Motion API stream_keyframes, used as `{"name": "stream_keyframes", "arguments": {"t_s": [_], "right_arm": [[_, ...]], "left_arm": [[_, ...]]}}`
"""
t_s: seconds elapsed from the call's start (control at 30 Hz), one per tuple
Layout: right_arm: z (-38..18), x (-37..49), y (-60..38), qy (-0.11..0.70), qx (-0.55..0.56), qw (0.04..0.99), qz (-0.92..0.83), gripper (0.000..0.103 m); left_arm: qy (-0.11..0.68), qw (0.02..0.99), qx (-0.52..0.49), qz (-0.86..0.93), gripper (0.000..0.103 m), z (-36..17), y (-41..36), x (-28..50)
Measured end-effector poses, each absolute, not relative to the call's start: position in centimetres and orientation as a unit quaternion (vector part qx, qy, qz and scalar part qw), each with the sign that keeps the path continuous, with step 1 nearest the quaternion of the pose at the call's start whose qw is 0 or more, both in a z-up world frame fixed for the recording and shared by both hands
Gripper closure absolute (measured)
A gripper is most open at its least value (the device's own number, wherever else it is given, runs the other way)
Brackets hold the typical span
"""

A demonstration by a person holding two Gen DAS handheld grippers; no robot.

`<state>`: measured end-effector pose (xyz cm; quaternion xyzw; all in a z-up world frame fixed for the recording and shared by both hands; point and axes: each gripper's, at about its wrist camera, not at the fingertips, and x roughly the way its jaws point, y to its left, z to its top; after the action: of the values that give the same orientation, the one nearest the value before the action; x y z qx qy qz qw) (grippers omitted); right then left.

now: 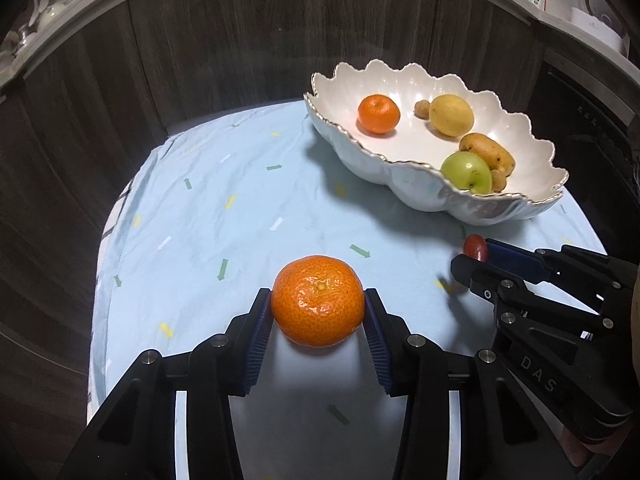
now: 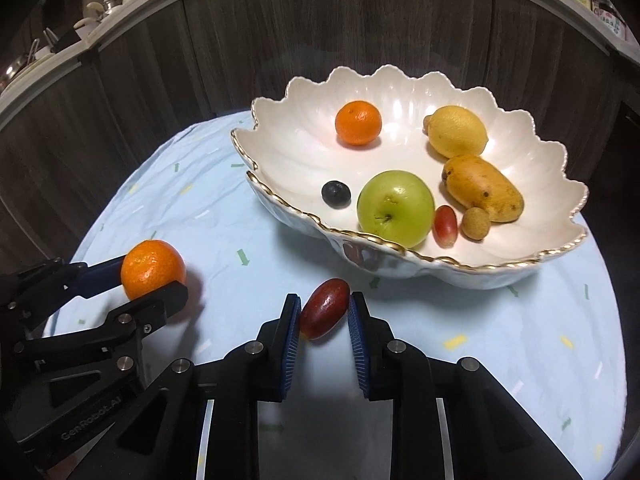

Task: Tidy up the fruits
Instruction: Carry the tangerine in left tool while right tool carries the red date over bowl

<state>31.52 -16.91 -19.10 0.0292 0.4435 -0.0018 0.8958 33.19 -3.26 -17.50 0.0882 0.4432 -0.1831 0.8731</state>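
My left gripper (image 1: 319, 304) is shut on an orange tangerine (image 1: 318, 300), its blue pads pressing both sides; the pair shows at the left of the right wrist view as the tangerine (image 2: 153, 269) in the left gripper (image 2: 154, 274). My right gripper (image 2: 325, 312) is shut on a small dark-red oval fruit (image 2: 325, 314), seen from the left wrist view as a red fruit (image 1: 475, 247) at the tip of the right gripper (image 1: 476, 256). Behind stands a white scalloped bowl (image 2: 440, 260) holding a tangerine (image 2: 358, 123), lemon (image 2: 458, 131), green apple (image 2: 395, 208), mango (image 2: 482, 188) and small fruits.
A light-blue patterned cloth (image 1: 240, 208) covers the round table, whose edge falls away left and front. Dark wood panels (image 1: 240, 40) stand close behind the table. Shelves with kitchenware (image 2: 100, 4) run above. The bowl (image 1: 480, 212) fills the table's back right.
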Motion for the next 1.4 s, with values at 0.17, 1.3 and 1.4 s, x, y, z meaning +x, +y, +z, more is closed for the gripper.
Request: {"name": "stream_keyframes", "arguments": {"t_s": [0.17, 1.3, 1.4], "right_arm": [[-17.8, 30.4, -17.3, 0.436, 0.030, 0.899, -0.003, 0.077], [-8.7, 26.3, -23.1, 0.363, 0.061, 0.929, -0.041, 0.078], [-8.2, 26.7, -23.8, 0.359, 0.061, 0.930, -0.044, 0.078]], "left_arm": [[0.440, 0.876, 0.083, -0.178, 0.059, -16.5, -3.4, 32.2], [0.381, 0.904, 0.084, -0.174, 0.059, -6.9, -8.6, 30.0], [0.381, 0.904, 0.084, -0.173, 0.059, -6.5, -9.4, 30.7]]}}
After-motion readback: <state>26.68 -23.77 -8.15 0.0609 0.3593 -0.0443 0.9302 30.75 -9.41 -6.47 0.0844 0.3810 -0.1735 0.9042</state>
